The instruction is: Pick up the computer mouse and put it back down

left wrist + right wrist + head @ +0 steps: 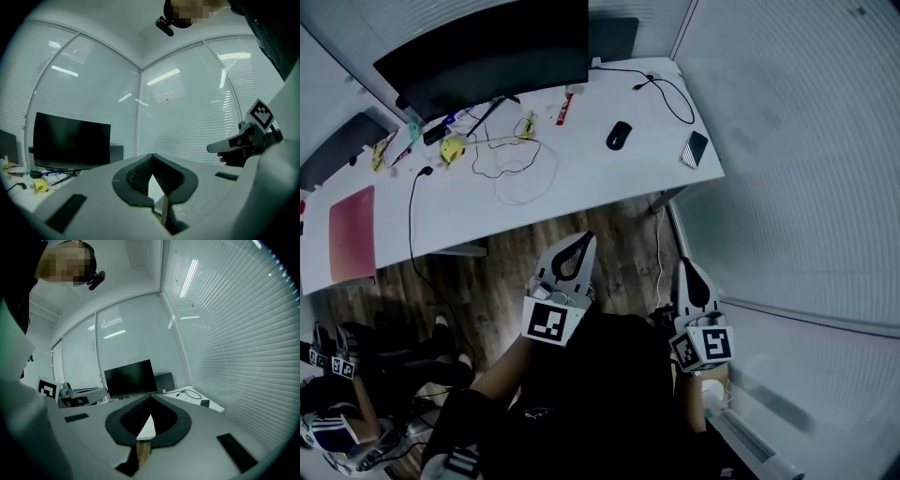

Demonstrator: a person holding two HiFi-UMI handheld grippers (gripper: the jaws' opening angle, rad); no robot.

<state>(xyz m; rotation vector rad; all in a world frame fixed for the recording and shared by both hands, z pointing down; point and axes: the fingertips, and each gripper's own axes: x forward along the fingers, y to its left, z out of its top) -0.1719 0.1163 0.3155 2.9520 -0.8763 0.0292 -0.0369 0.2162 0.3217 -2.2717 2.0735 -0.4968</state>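
Observation:
The black computer mouse lies on the white desk, right of centre, with nothing touching it. Both grippers hang well short of the desk's near edge, over the wooden floor and the person's lap. My left gripper points level at the desk with its jaws together and nothing between them. My right gripper is beside it to the right, tipped slightly down, its jaws also meeting at the tip and empty. I cannot make out the mouse in either gripper view.
A black monitor stands at the back of the desk. A phone lies near the right corner, with loose cables, a yellow object and a pink notebook further left. Blind-covered glass walls close in the right side.

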